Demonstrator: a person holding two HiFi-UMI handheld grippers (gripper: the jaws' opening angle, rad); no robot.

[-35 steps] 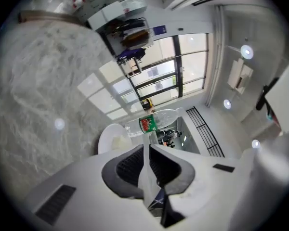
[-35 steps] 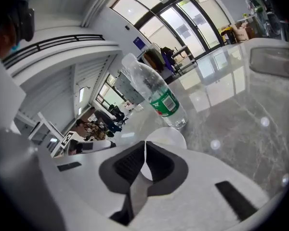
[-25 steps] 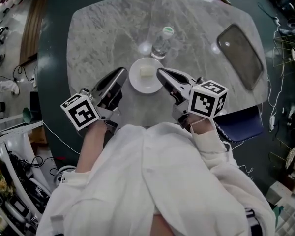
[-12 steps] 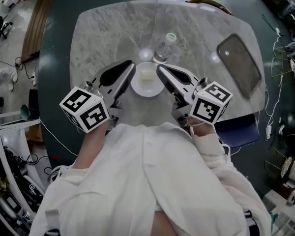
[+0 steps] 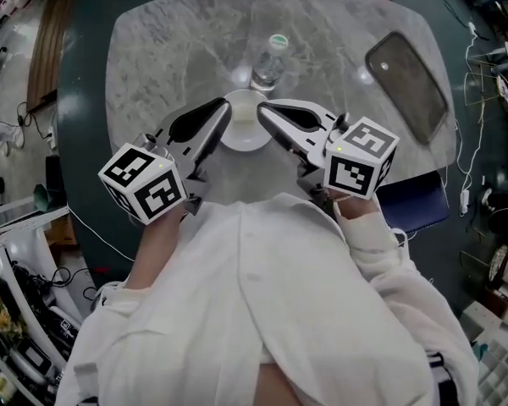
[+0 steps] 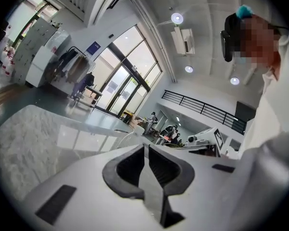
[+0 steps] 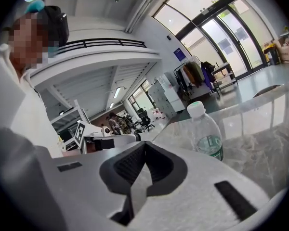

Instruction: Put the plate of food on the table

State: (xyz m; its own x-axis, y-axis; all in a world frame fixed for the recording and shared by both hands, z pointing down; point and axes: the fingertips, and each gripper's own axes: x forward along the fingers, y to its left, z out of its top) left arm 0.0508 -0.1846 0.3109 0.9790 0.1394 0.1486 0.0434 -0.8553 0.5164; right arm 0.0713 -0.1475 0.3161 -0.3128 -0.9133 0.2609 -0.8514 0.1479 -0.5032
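A small white plate (image 5: 243, 130) sits over the marble table (image 5: 169, 49), just in front of a water bottle (image 5: 267, 64). My left gripper (image 5: 226, 108) is shut, its tip against the plate's left edge. My right gripper (image 5: 261, 108) is shut too, its tip at the plate's right edge, so the plate is wedged between the two tips. Both gripper views show the jaws meeting with nothing between the pads. In the left gripper view the plate's rim (image 6: 126, 134) curves just past the tips. The grippers cover the food. I cannot tell if the plate still rests on the table.
The bottle (image 7: 205, 134) stands close beyond the plate. A dark rectangular tray (image 5: 406, 87) lies at the table's right side. A blue seat (image 5: 411, 205) sits by the table's near right edge. My white sleeves fill the foreground.
The left gripper has swung in from beside the plate to touch its left edge. Both grippers have rolled and risen slightly, and the plate sits a little nearer the bottle.
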